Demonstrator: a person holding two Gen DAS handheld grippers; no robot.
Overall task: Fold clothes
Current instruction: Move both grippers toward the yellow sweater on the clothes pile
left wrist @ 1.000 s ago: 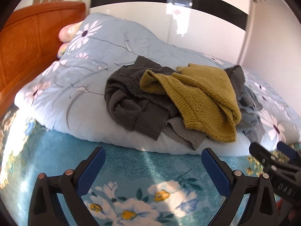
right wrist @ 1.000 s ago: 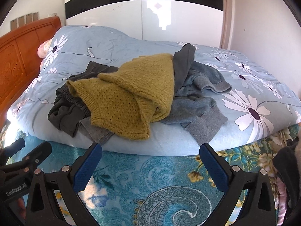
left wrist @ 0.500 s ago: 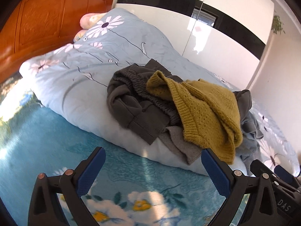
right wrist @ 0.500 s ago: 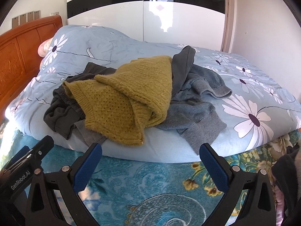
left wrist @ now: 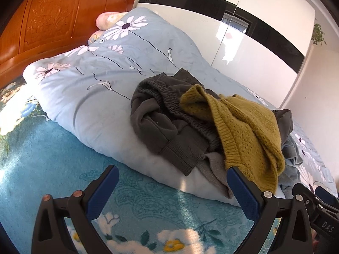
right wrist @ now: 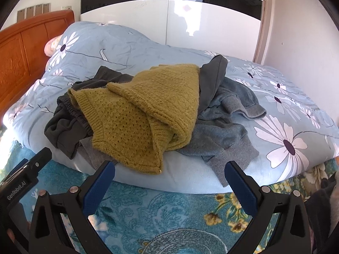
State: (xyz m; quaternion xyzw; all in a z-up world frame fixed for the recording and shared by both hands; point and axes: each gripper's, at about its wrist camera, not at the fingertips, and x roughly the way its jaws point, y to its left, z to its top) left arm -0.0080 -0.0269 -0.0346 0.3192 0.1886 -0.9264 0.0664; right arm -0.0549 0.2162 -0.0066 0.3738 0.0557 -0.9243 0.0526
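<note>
So the clothes are all sitting in one messy heap on top of a rolled-up light blue daisy-print duvet [right wrist: 281,114], right at its near edge. Top of the pile is a mustard-yellow knit sweater [right wrist: 146,114], which is draping over a dark charcoal garment with an elastic gathered band [left wrist: 161,118] on the left side. On the right, a blue-grey sweatshirt with ribbed cuffs [right wrist: 220,135] is spilling out from under the sweater, and another dark grey piece [right wrist: 211,78] is poking up behind it. A bit of lighter grey fabric [left wrist: 214,169] is peeking out underneath, hanging down the front of the duvet.

Left gripper [left wrist: 171,187] is hovering over the teal floral bedspread [left wrist: 53,158] in front of the pile, jaws spread wide, nothing between the blue pads. Its right fingertip is lining up with the sweater's lower hem in the left wrist view, but I can't tell if it's actually touching.

Right gripper [right wrist: 169,180] is doing the same thing: jaws wide apart, holding nothing, sitting just short of the duvet edge below the sweater's hem. Each gripper is showing up at the edge of the other's camera, so they're side by side.

An orange carved wooden headboard [left wrist: 53,21] is sitting at the far left with a pink pillow [left wrist: 106,19] tucked against it, and a glossy white wardrobe with a black band [right wrist: 169,17] is standing behind the bed.
</note>
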